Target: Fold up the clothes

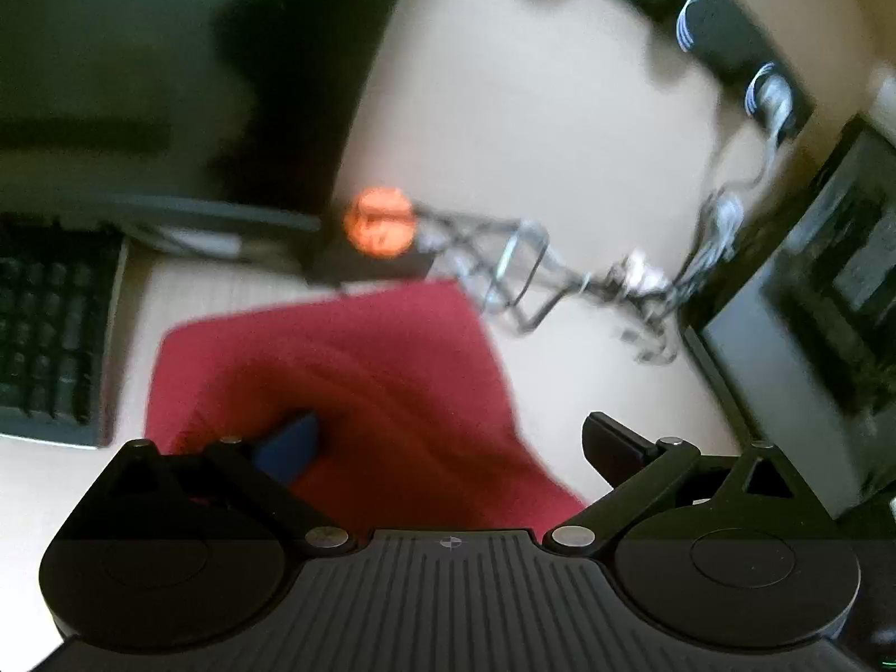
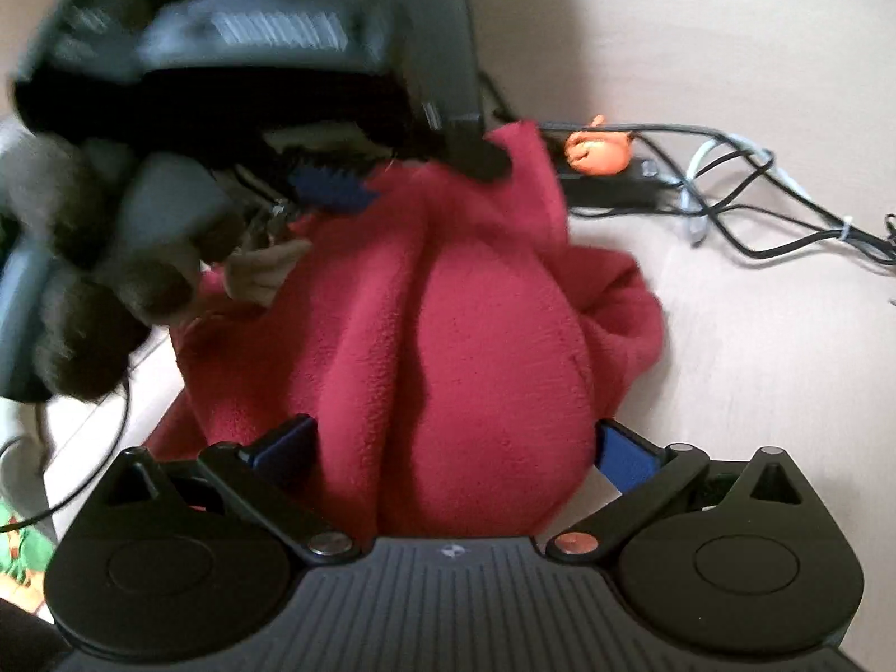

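An office or home desk: a black computer keyboard at left, tangled black and grey cables, and a dark monitor on a pale beige tabletop.

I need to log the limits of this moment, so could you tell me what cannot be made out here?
- Left wrist view: motion blur smears the cables and orange object.
- Left gripper: the red garment partly hides one finger.
- Right gripper: the garment bulges between its spread fingers; contact is unclear.
- Garment type: bunched, unreadable.

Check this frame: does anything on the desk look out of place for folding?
Yes. Loose cables and a small orange figure lie right beside the bunched red cloth, close enough to snag it. A keyboard crowds its other side.
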Action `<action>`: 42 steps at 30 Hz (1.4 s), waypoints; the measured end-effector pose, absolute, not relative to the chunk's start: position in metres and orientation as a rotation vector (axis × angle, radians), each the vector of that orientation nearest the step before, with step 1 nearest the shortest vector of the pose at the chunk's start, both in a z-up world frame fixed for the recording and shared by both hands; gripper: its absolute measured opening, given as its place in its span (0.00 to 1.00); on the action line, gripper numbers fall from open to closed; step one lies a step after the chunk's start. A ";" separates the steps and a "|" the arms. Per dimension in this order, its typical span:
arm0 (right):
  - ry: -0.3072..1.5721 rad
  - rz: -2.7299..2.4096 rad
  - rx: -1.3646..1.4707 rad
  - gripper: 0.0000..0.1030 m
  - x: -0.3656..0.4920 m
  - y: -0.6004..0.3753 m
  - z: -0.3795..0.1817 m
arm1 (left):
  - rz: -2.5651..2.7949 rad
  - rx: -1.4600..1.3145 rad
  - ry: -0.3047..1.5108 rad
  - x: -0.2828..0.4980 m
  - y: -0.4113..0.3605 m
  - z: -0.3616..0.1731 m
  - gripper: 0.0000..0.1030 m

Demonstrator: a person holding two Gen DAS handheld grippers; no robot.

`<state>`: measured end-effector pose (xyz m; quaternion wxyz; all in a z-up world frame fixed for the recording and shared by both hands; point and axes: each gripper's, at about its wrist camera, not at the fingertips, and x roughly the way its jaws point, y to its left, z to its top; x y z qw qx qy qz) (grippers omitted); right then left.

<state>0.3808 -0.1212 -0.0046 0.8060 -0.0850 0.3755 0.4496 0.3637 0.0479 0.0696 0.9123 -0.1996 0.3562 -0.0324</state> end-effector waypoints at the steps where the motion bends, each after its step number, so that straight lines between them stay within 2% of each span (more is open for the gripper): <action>1: 0.814 0.972 -0.182 1.00 0.382 -0.122 -0.004 | -0.067 -0.411 0.706 0.355 0.048 0.078 0.99; 7: 0.877 1.019 -0.081 1.00 0.397 -0.132 -0.006 | 0.020 -0.382 0.687 0.316 0.055 0.087 0.99; 14: 0.749 0.890 0.239 1.00 0.448 -0.183 0.034 | 0.089 -0.516 0.789 0.298 0.064 0.049 0.99; 24: 0.606 0.750 -0.030 1.00 0.464 -0.137 0.044 | 0.112 -0.469 0.772 0.281 0.052 0.056 0.99; 28: 0.652 0.763 -0.086 1.00 0.487 -0.097 0.036 | 0.123 -0.461 0.754 0.265 0.051 0.061 0.99; 33: 0.799 0.614 -0.314 1.00 0.522 -0.051 -0.007 | 0.184 -0.463 0.766 0.247 0.059 0.059 0.99; 38: 0.917 0.607 -0.231 1.00 0.535 -0.065 -0.022 | 0.175 -0.499 0.808 0.233 0.065 0.045 0.99; 42: 0.919 0.564 -0.175 1.00 0.534 -0.080 -0.016 | 0.122 -0.414 0.861 0.232 0.056 0.043 0.99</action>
